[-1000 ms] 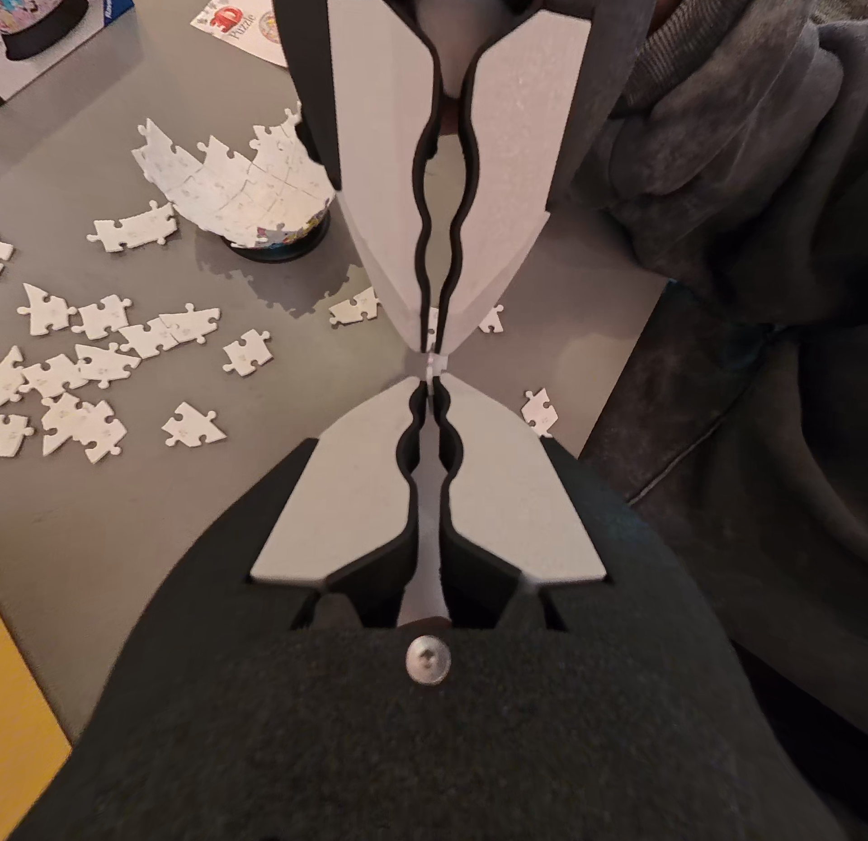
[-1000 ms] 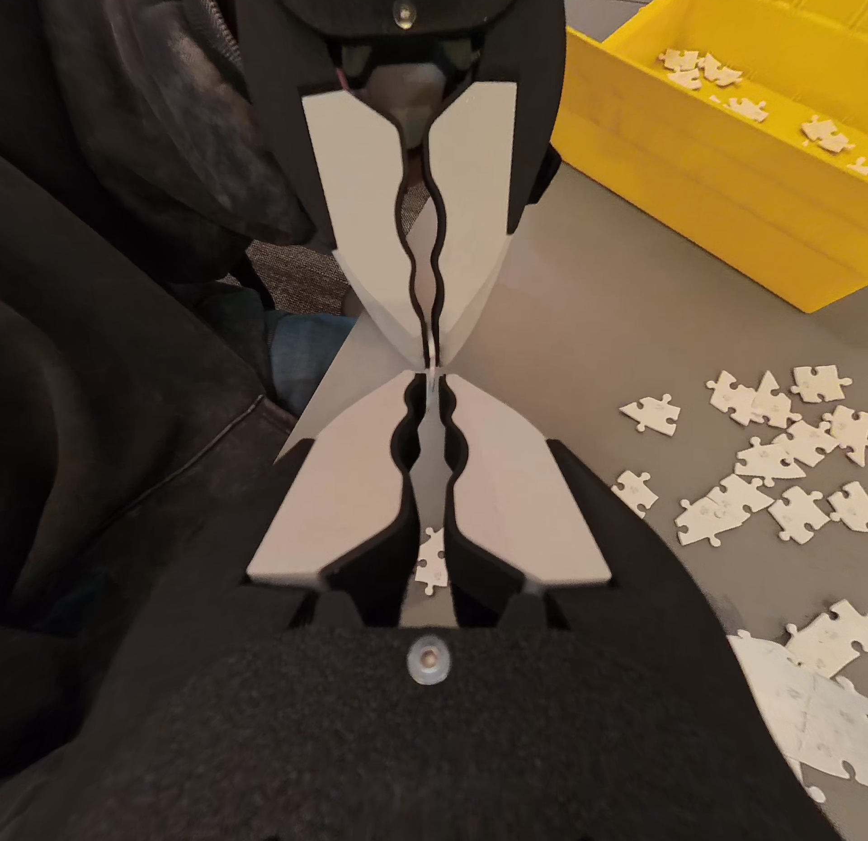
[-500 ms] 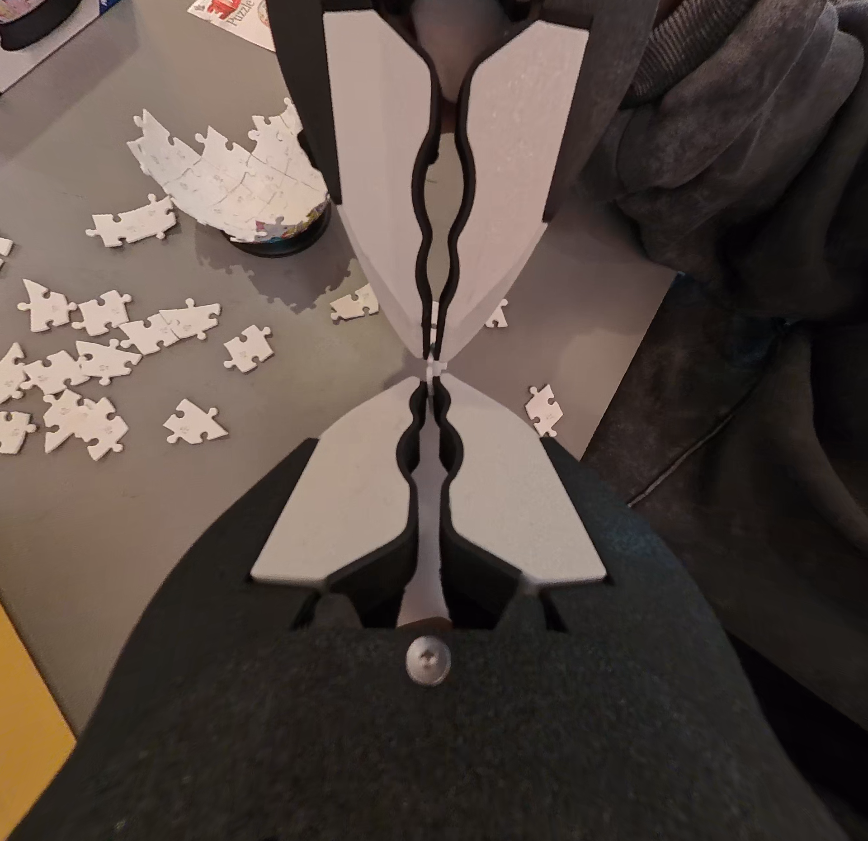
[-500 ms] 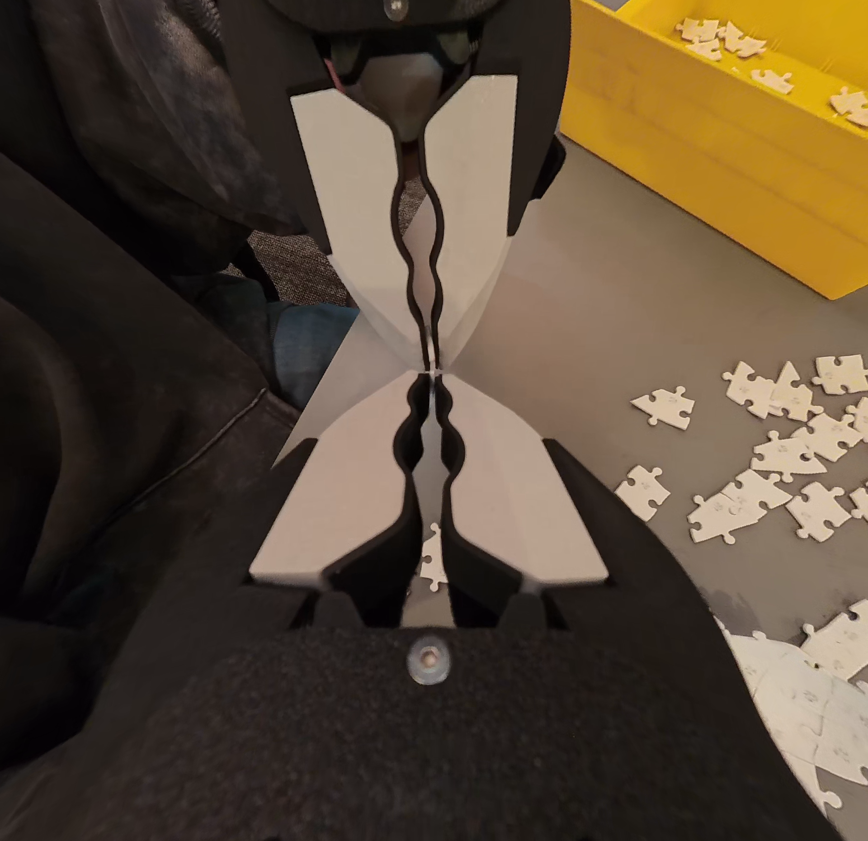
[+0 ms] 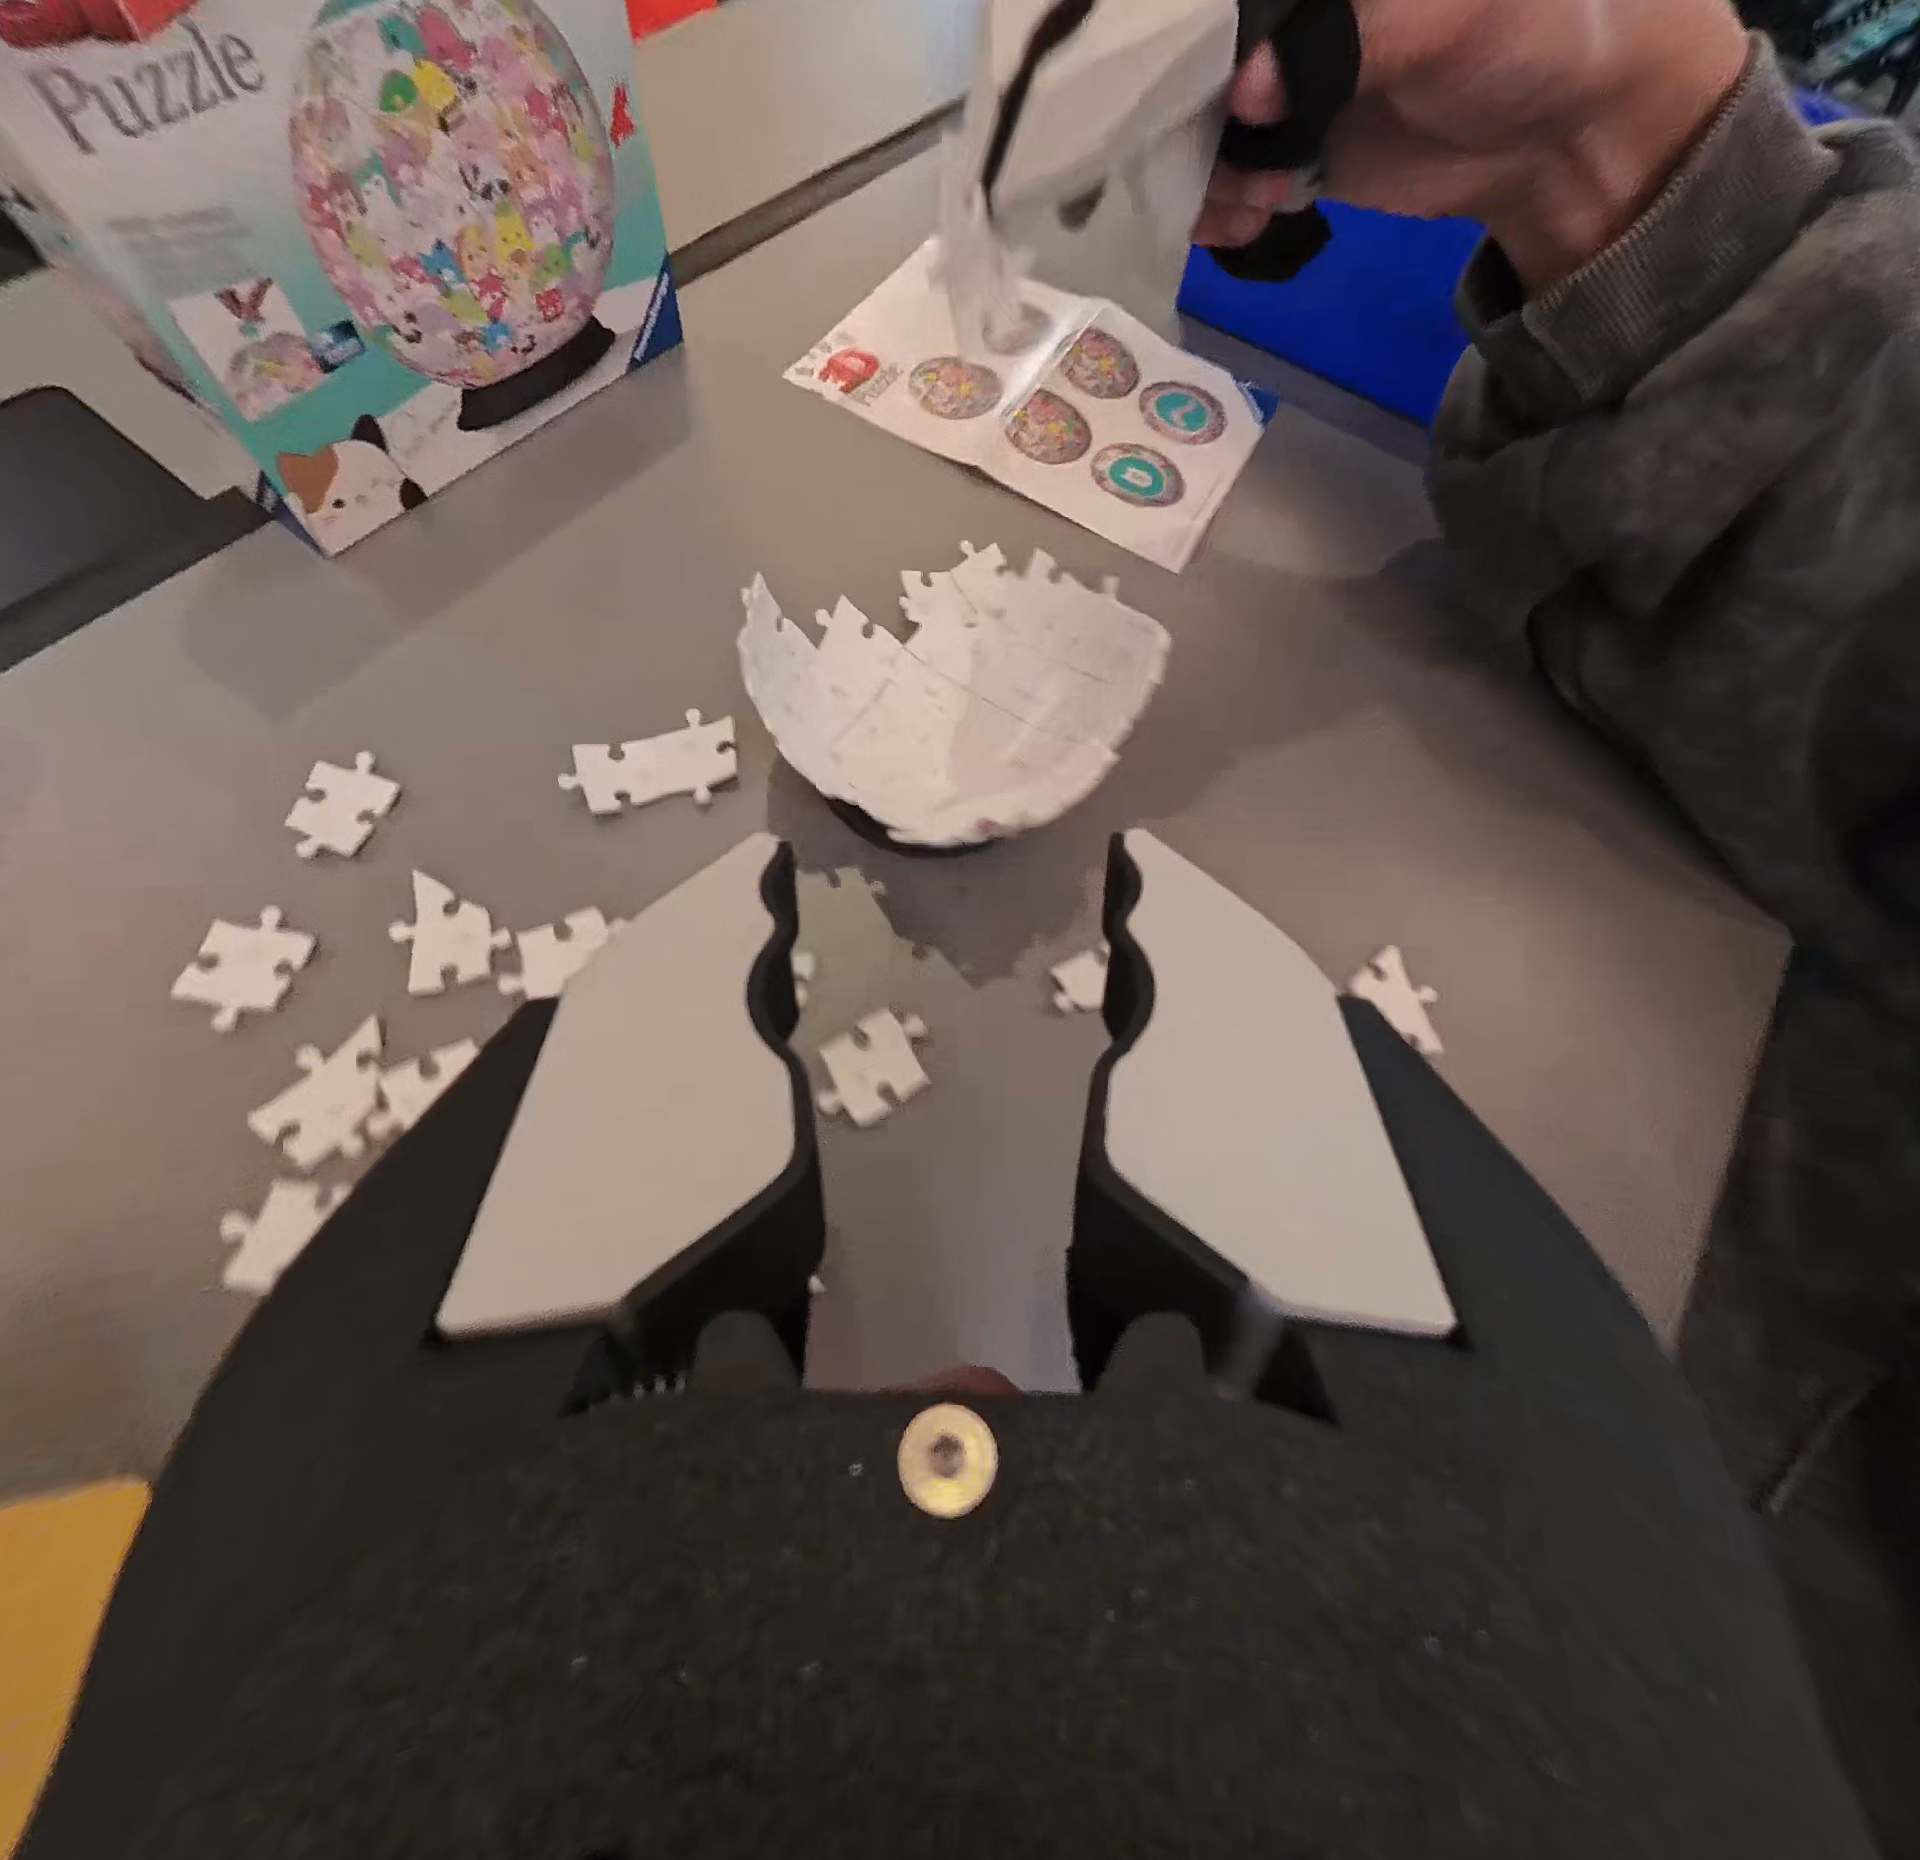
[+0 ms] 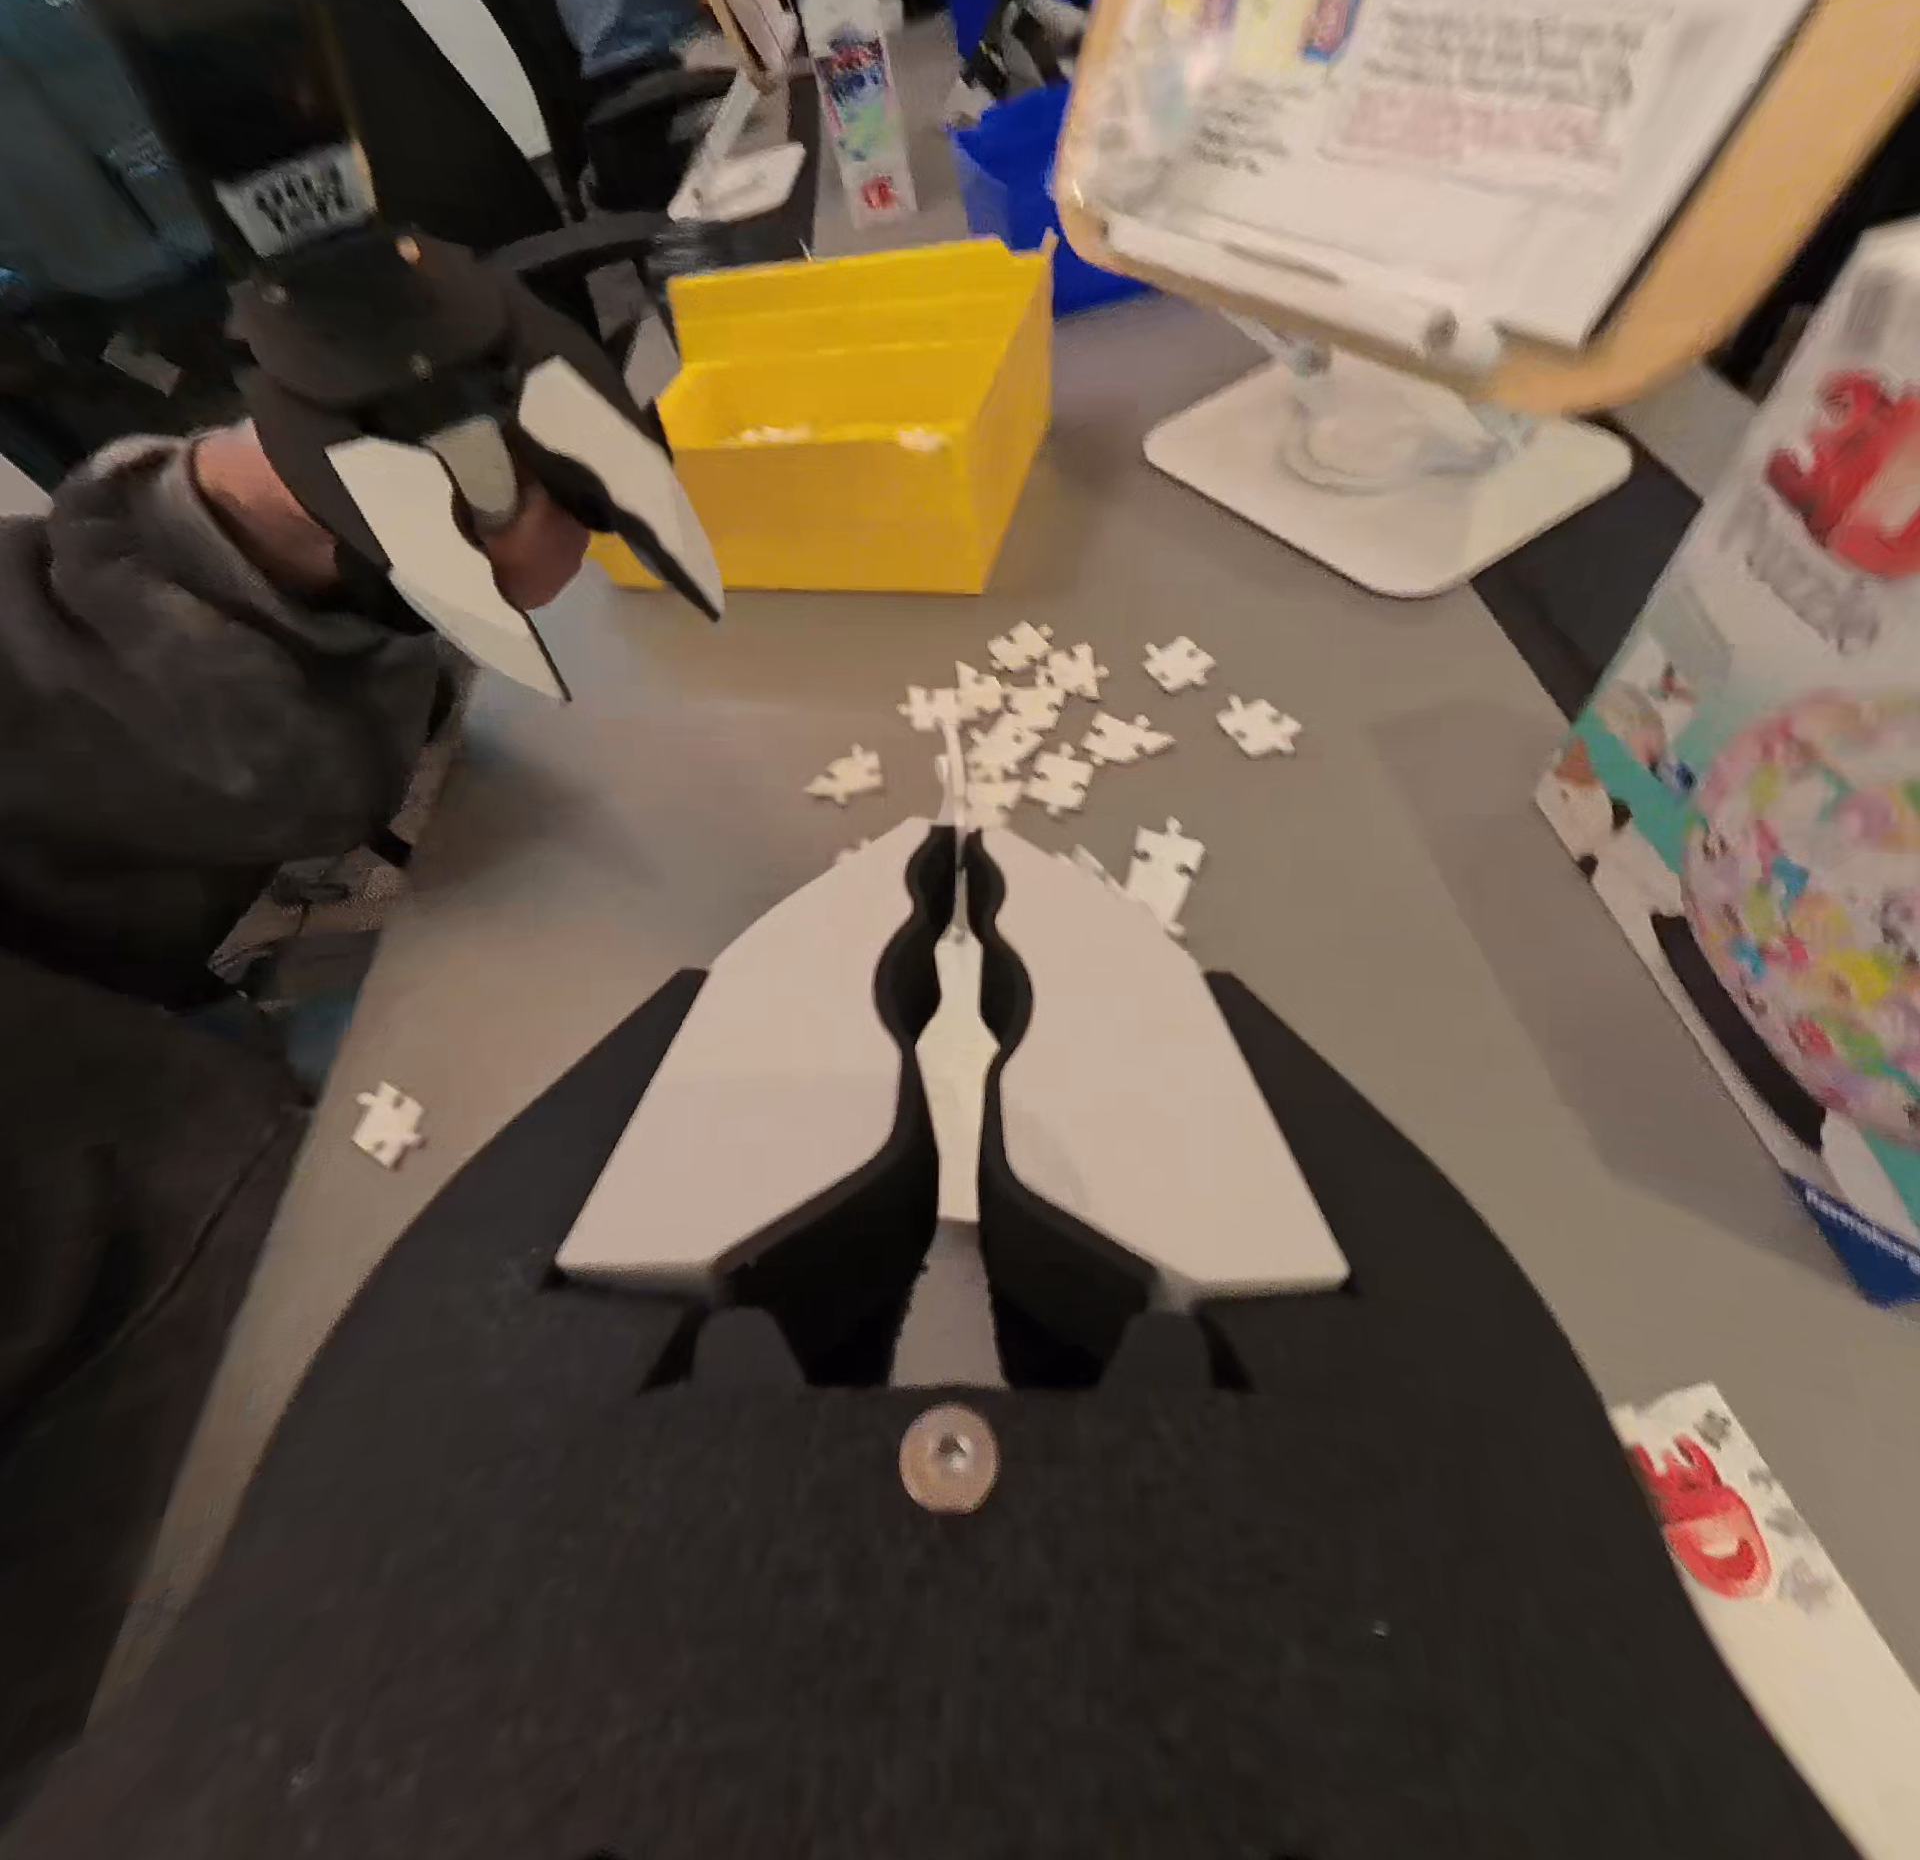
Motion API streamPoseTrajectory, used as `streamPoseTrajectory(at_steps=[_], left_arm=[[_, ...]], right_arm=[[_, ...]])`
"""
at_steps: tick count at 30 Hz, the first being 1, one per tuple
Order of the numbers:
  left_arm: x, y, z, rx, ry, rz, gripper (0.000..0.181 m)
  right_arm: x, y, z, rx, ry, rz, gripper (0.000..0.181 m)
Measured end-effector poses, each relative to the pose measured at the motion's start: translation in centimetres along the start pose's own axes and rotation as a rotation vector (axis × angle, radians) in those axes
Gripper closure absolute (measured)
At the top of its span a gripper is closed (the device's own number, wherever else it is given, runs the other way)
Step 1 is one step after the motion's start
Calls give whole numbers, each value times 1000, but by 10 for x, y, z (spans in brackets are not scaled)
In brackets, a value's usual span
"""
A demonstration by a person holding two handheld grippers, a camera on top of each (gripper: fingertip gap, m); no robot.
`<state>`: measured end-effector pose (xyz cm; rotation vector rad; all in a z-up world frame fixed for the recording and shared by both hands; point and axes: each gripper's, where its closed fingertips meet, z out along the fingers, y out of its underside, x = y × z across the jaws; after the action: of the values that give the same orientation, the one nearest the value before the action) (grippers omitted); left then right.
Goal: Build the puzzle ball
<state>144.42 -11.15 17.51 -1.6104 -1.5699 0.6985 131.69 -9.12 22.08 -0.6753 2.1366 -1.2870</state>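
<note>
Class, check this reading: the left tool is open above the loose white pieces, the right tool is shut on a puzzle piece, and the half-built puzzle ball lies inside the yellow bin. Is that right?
One detail is wrong. The half-built puzzle ball sits on the grey table, not in the yellow bin; the left wrist view shows it. The left tool is open, and the right tool is shut on a puzzle piece.

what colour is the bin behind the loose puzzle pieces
Yellow bin, clearest in the right wrist view.
</note>
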Motion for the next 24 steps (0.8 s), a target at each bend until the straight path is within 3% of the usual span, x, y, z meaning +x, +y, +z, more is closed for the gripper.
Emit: streamPoseTrajectory(at_steps=[5, 10, 15, 24], left_arm=[[-58, -4, 80, -160, 82, 33, 122], [-52, -15, 107, -177, 467, -45, 125], [-63, -1, 124, -296, 468, -24, 124], [-62, 2, 138, -370, 397, 38, 135]], right_arm=[[42, 57, 27, -170, -18, 59, 179], [59, 77, 49, -274, -89, 102, 179], [66, 94, 61, -394, -141, 62, 179], [67, 96, 69, -388, -208, 3, 179]])
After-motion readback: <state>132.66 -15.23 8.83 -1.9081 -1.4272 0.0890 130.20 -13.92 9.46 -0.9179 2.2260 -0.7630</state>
